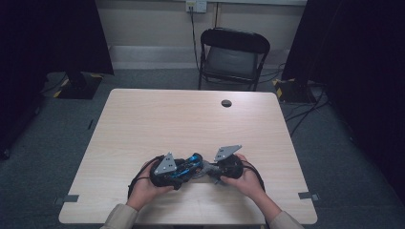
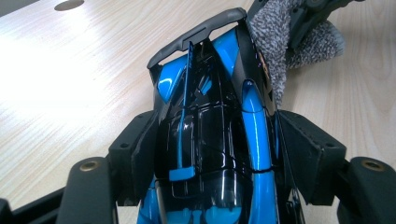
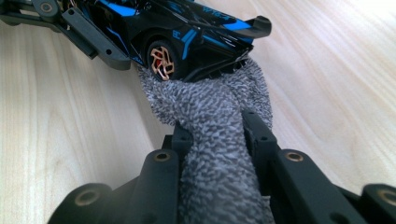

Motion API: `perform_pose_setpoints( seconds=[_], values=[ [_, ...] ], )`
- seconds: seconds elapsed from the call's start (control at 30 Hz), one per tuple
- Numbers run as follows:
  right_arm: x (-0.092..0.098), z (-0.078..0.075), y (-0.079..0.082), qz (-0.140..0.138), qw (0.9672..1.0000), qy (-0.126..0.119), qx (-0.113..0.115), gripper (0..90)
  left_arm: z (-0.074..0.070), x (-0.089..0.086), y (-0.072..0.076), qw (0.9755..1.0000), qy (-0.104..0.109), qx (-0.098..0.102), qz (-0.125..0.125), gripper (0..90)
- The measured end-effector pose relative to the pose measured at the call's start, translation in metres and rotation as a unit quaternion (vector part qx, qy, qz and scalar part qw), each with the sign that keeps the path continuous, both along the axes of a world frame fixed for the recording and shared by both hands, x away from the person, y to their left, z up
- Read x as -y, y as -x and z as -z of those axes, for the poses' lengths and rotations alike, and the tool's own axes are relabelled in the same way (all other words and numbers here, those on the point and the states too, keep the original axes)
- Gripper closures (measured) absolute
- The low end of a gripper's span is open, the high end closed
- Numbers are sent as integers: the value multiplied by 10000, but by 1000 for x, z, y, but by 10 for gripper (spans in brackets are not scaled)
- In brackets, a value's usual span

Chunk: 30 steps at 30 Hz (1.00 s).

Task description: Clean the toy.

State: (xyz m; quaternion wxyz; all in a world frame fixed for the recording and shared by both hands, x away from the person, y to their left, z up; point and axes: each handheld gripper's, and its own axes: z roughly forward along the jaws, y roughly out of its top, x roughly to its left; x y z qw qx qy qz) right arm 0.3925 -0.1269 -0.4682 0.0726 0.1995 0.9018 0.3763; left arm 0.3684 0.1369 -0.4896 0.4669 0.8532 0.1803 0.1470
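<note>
Item one, at about 7 o'clock on the pale wood-grain counter [image 1: 143, 119]: the left hand-held gripper [image 1: 184, 172], black with a grey three-cornered plate on top, was grasped in the person's left hand [image 1: 143, 183]. In the left gripper view its two black pads flanked the body of the glossy black-and-blue plastic toy racing car [image 2: 215, 135], one pad against each side, so the car was pinched across its width. The car's tail, with a grey rear wing, pointed away from that camera toward 12 o'clock.

Item two, near 6 o'clock on the counter: the toy racing car [image 1: 188, 164] itself lay between the two hands, close to the near edge. In the right gripper view it showed a copper-coloured spoked wheel [image 3: 161, 63] with a red centre.

Item three, just right of the car: a grey speckled terry cloth [image 3: 210, 116], bunched into a thick roll. Its free end was pressed against the rear of the car, beneath the wing and beside the wheel. In the left gripper view the same cloth [image 2: 280, 42] touched the car's tail at 1 o'clock.

Item four, at about 5 o'clock: the right hand-held gripper [image 1: 217, 169], likewise black with a grey plate, was grasped in the person's right hand [image 1: 248, 179]. Its jaws were squeezed tight around the rolled cloth.

Item five, at 12 o'clock beyond the counter: a black folding chair [image 1: 232, 57].
</note>
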Motion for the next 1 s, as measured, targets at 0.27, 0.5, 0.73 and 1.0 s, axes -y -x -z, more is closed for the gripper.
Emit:
perform_pose_setpoints(
  seconds=[0.27, 0.5, 0.73, 1.0],
  values=[
    [1, -2, -1, 23, 10000, -41, -5, 708, -2, -7, -9, 9990, 192, -375, -125, 324],
    [2, -2, -3, 51, 10000, -74, -18, 708, 0, -14, -15, 9970, 388, -632, -209, 319],
    [0, -3, -4, 45, 9999, -91, 2, 709, 1, -11, -16, 9981, 224, -558, -118, 307],
    [-1, -3, -4, 71, 9999, -143, -31, 711, 3, -6, -12, 9995, 11, -307, 4, 265]
  ],
)
